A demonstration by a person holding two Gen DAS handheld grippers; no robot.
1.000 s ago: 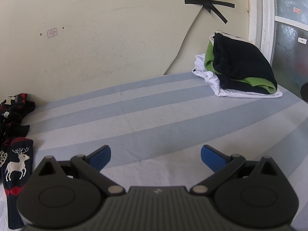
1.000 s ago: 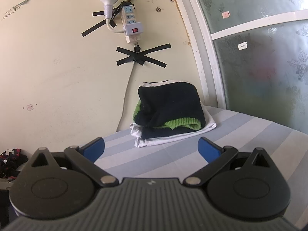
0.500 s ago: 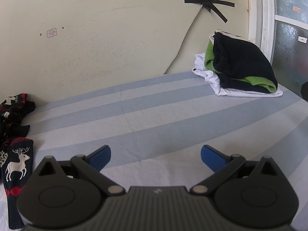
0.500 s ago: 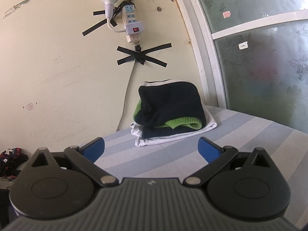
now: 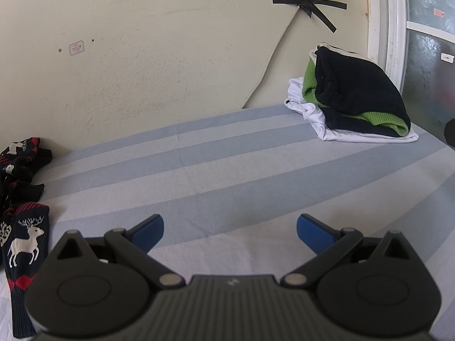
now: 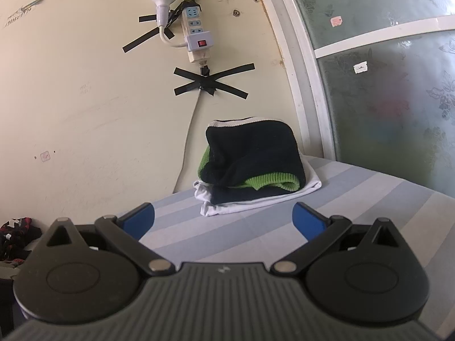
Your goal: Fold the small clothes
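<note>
A stack of folded clothes (image 5: pixel 355 102), black and green on white, lies at the far right of the striped sheet (image 5: pixel 227 176) by the wall. It also shows in the right wrist view (image 6: pixel 253 167), straight ahead. Dark socks with a white reindeer pattern (image 5: pixel 25 236) lie in a heap at the left edge, and show small in the right wrist view (image 6: pixel 17 233). My left gripper (image 5: pixel 230 230) is open and empty above the sheet. My right gripper (image 6: pixel 223 218) is open and empty, a short way before the folded stack.
A cream wall (image 5: pixel 170 56) stands behind the bed. A power strip with a bulb (image 6: pixel 193 28) is taped to it, its cable (image 6: pixel 187 142) running down behind the bed. A frosted window (image 6: pixel 384 85) with a white frame borders the right side.
</note>
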